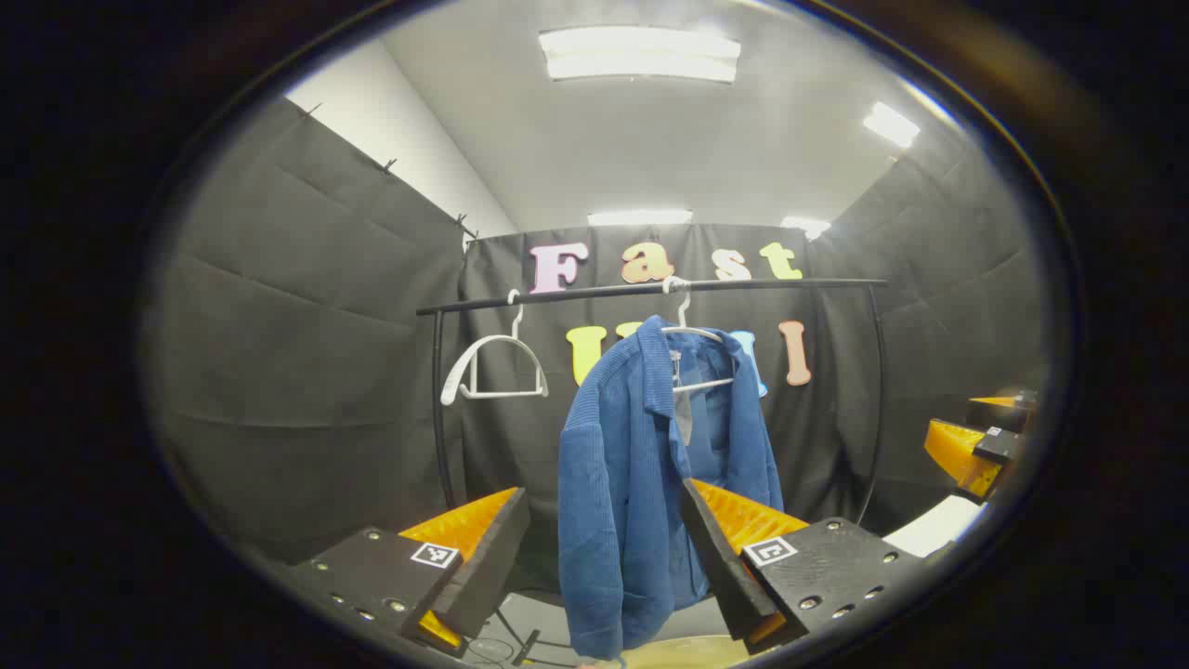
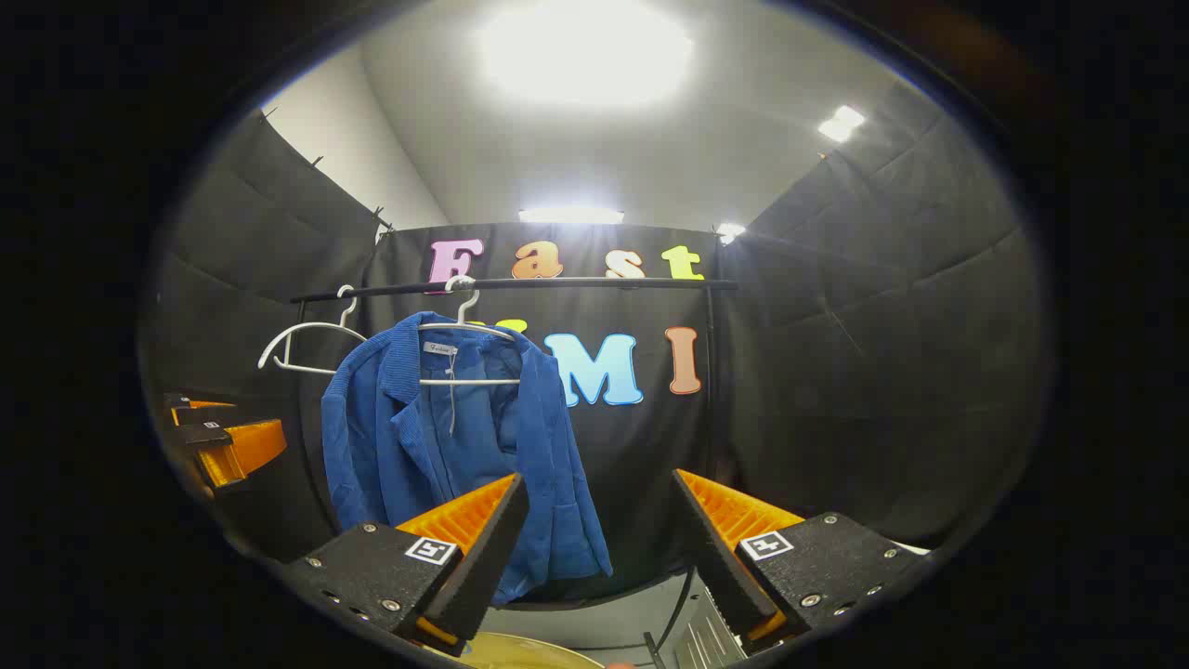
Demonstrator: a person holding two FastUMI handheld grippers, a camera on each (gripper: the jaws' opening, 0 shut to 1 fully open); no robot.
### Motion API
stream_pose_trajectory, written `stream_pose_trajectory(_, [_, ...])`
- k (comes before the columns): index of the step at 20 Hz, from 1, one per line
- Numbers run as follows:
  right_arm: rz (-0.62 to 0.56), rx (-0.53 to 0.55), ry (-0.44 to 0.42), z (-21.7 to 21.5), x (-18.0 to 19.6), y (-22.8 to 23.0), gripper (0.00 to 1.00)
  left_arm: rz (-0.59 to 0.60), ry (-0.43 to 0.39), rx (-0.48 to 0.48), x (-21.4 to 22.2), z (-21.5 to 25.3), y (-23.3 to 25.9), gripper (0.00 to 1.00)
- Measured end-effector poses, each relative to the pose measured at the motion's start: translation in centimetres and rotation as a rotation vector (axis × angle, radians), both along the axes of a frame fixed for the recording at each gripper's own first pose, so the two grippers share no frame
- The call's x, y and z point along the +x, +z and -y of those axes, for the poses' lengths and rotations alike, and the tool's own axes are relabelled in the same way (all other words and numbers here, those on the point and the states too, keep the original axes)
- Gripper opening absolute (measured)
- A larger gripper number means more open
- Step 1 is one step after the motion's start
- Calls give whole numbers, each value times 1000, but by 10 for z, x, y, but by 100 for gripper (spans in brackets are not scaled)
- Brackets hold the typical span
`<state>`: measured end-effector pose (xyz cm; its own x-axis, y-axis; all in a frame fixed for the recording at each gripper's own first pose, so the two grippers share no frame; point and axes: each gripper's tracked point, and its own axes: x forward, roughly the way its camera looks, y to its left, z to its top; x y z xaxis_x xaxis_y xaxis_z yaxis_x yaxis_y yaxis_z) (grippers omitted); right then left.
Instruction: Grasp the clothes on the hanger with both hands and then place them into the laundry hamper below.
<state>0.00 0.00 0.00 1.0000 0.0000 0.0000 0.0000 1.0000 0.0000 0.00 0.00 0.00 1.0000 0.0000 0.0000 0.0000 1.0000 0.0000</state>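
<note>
Left claw (image 1: 604, 548) is spread wide, nothing gripped; right claw (image 2: 599, 548) likewise wide and empty. Blue jacket (image 1: 641, 465) is hung on a hanger (image 2: 464, 353) on the far rail (image 1: 650, 290), untouched.

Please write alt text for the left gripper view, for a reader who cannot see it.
A blue jacket hangs on a white hanger from a black rail, straight ahead of the left gripper, whose fingers are spread open. An empty white hanger hangs further left.
</note>
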Motion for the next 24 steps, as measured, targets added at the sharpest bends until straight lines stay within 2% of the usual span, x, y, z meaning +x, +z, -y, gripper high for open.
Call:
stream_pose_trajectory(2, [-4,1,-8,2,-3,-1,95,1,-8,0,-4,1,0,89])
stream_pose_trajectory(4, [-9,4,-16,4,-4,-2,95,6,-14,5,-6,3,0,100])
stream_pose_trajectory(13, [-24,8,-27,9,-7,-4,95,6,-18,9,-6,6,0,100])
stream_pose_trajectory(14, [-25,11,-26,8,-5,-5,92,4,-17,8,-7,6,0,100])
stream_pose_trajectory(15, [-26,12,-26,8,-4,-5,95,4,-17,7,-7,5,0,100])
stream_pose_trajectory(24, [-28,16,-17,2,1,-4,95,0,-26,6,-5,5,1,100])
